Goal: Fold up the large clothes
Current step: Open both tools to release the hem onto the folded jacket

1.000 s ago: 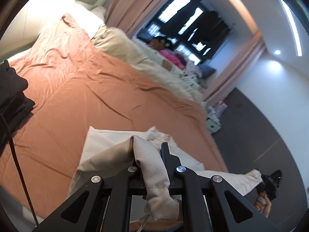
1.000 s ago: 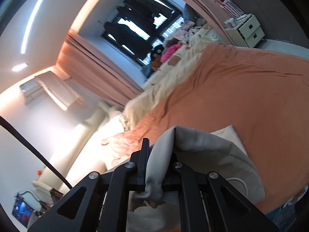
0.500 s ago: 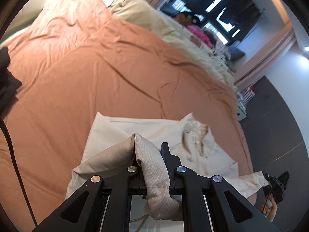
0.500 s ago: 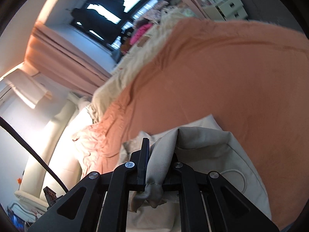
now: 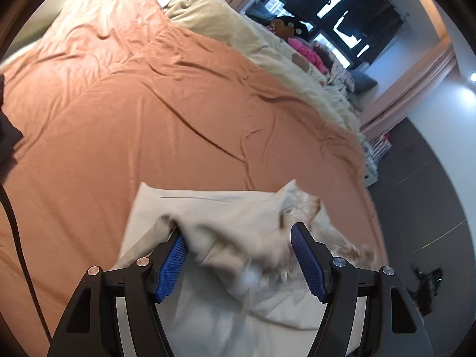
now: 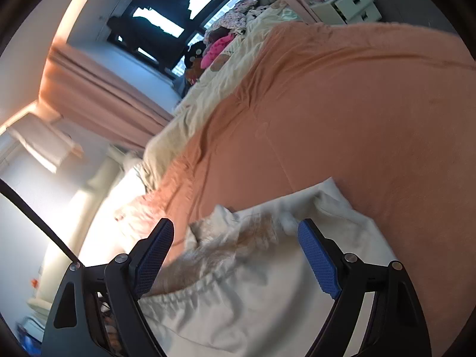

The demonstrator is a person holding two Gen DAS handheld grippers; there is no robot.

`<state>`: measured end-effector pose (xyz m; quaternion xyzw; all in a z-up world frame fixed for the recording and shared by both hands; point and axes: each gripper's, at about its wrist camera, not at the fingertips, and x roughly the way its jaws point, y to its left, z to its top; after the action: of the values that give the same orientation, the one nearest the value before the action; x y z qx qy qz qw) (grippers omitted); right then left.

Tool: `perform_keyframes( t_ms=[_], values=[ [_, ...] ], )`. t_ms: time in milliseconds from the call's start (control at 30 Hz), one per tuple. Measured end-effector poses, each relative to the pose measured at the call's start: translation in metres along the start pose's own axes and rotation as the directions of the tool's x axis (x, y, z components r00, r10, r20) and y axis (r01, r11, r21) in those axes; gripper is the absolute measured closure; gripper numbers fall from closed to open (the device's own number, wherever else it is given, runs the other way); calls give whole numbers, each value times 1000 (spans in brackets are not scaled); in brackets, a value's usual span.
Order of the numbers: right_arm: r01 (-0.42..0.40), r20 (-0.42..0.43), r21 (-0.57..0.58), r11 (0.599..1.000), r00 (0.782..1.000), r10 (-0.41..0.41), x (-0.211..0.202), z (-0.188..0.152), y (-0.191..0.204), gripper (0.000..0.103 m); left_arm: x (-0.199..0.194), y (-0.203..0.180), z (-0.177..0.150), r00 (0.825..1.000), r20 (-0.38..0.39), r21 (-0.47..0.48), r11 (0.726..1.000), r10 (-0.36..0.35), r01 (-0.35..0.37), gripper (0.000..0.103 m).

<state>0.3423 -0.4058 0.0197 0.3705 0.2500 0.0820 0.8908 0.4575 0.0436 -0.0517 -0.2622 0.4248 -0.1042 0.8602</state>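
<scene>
Cream garment (image 5: 226, 214) lay on the orange bedspread (image 5: 148, 104) at about six o'clock in both wrist views, its near layer heaped over the flat layer beneath. The left gripper (image 5: 238, 253) had just been opening, jaws wide apart, the cloth blurred between them and, it seemed, brushing only the left pad. The right gripper (image 6: 235, 247) had likewise just been opening, its blue pads (image 6: 318, 261) clear of the fabric. One fold looked just released. Next, I judged, both grippers needed a fresh hold on an edge for the following fold.
</scene>
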Motion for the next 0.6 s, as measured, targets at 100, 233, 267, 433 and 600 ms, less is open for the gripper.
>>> perform_keyframes(
  t_ms=[100,233,267,433,600],
  values=[
    [48,-33,-52,997,998,-50,0,-5,14,18,-6,-2,2,995,45,38,995,93,-95,28],
    [59,-92,-77,995,994,-66,8,-4,22,18,-3,1,16,992,-3,54,991,126,-126,24],
    [69,-105,-89,994,991,-78,10,-4,26,18,-4,1,16,989,7,69,987,146,-147,24],
    [177,-113,-197,964,973,-202,25,14,34,18,13,18,11,970,-40,145,962,240,-232,24],
    [297,-127,-294,908,930,-346,40,30,36,18,46,45,3,930,-111,207,924,350,-322,29]
  ],
)
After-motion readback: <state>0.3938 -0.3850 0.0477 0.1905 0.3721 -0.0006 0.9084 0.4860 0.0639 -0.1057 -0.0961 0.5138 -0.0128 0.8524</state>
